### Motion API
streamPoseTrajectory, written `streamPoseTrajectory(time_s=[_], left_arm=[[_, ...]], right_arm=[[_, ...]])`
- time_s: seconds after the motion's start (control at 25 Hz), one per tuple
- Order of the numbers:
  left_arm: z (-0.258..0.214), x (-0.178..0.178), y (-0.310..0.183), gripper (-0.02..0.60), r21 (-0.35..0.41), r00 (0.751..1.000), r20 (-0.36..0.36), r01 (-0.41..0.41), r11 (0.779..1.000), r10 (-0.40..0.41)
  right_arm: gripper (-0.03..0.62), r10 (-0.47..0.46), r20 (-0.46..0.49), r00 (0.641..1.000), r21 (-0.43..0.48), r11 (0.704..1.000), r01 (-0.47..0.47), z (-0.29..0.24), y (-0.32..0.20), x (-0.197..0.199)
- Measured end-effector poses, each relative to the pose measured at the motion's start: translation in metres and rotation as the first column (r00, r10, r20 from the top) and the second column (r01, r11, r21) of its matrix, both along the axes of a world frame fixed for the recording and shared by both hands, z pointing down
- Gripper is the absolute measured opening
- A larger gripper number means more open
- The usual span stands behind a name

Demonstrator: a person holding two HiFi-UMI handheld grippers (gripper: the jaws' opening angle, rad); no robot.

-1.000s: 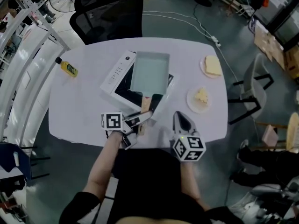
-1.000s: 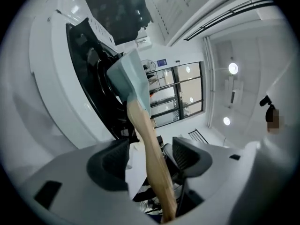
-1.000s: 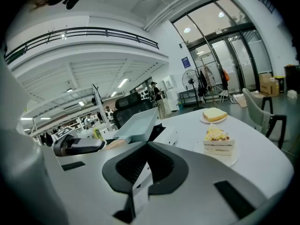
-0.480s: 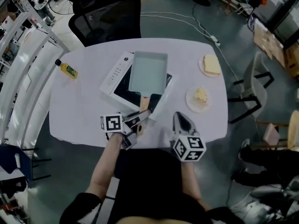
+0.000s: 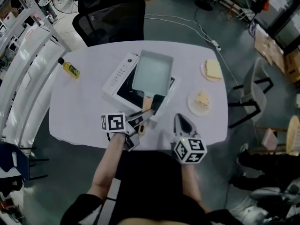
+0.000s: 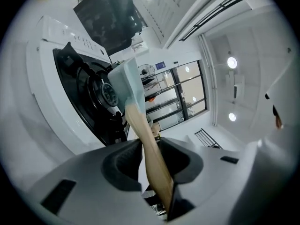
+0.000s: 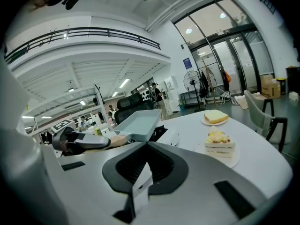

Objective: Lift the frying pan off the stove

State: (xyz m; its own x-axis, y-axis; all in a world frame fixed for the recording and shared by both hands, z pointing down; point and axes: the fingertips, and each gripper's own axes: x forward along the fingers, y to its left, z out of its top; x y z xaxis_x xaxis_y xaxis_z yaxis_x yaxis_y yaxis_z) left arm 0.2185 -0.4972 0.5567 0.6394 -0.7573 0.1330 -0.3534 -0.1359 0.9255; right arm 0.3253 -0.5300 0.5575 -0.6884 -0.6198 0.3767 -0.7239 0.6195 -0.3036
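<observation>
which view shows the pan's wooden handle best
The left gripper view: the wooden handle runs large between the left gripper's closed jaws. The head view shows it tiny; the right gripper view, a short stretch.

Pan (image 5: pixel 152 71) matt, pale coat, smooth wood handle (image 6: pixel 151 149); stove (image 5: pixel 121 71) glossy blk top, white plastic body

- My head view looks steeply down on the table (image 5: pixel 79 111), from above and behind the left gripper (image 5: pixel 146 116) and the right gripper (image 5: pixel 178 117).
- Each gripper view rides close behind its own jaws, facing ahead.
- All three share the frying pan (image 5: pixel 152 71) ahead of them.
</observation>
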Motion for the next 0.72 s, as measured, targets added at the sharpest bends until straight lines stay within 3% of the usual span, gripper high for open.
streamPoseTrajectory(time_s=[0.2, 0.44, 0.6, 0.72], left_arm=[[-0.013, -0.015, 0.006, 0.117, -0.001, 0.999, 0.031, 0.023, 1.000, -0.023], [-0.044, -0.034, 0.010, 0.118, 0.044, 0.998, -0.034, 0.060, 0.997, -0.059], [-0.052, -0.057, 0.016, 0.118, 0.025, 0.995, 0.034, 0.088, 0.996, -0.089], [-0.059, -0.066, 0.020, 0.118, 0.042, 0.994, 0.047, 0.094, 0.995, -0.096]], right_arm=[[0.005, 0.015, 0.005, 1.000, 0.009, 1.000, -0.015, -0.010, -0.003, -0.009], [0.005, 0.025, 0.019, 0.999, 0.006, 1.000, -0.025, -0.017, -0.008, -0.021], [0.005, 0.027, 0.019, 0.999, 0.007, 1.000, -0.027, -0.025, -0.015, -0.033], [0.005, 0.007, 0.022, 1.000, 0.014, 1.000, -0.007, -0.030, -0.018, -0.044]])
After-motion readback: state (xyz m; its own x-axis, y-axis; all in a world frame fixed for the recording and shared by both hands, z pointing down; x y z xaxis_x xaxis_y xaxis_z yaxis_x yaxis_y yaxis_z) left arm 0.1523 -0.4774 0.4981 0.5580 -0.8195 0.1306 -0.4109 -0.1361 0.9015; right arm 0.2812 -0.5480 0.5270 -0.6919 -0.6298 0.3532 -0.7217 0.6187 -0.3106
